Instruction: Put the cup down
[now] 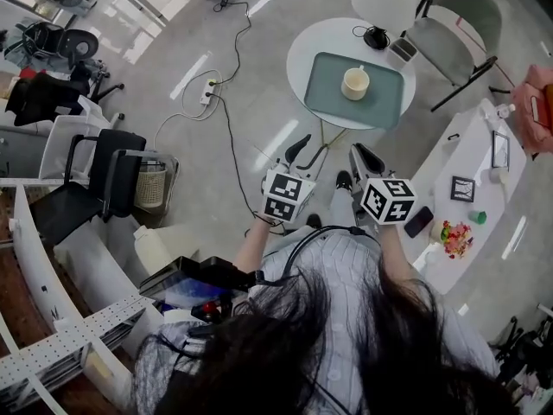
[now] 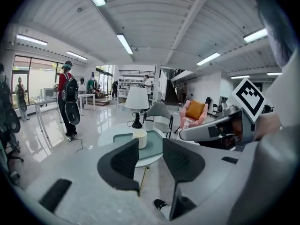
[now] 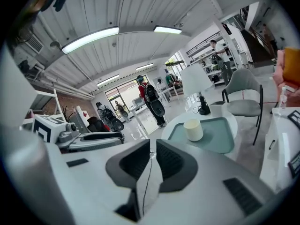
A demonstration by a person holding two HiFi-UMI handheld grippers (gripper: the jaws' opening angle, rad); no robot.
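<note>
Head view: cup (image 1: 355, 83) stands upright on green tray (image 1: 384, 104) on round table (image 1: 302, 54), far ahead, well apart from both grippers. Left gripper view: left gripper (image 2: 150, 146) released, jaws apart, nothing between them. Right gripper view: right gripper (image 3: 153, 146) clenched to a narrow slit, empty

Left gripper (image 2: 150, 161) jaws apart, empty; right gripper (image 3: 153, 158) jaws nearly together.

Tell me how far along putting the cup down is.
Done, it seems: the cup stands upright on the green tray on the round table, with nothing touching it. In hand: nothing. The left gripper has its jaws apart and empty, the right gripper has its jaws together, and both are well short of the table. Left: nothing that shows.
</note>
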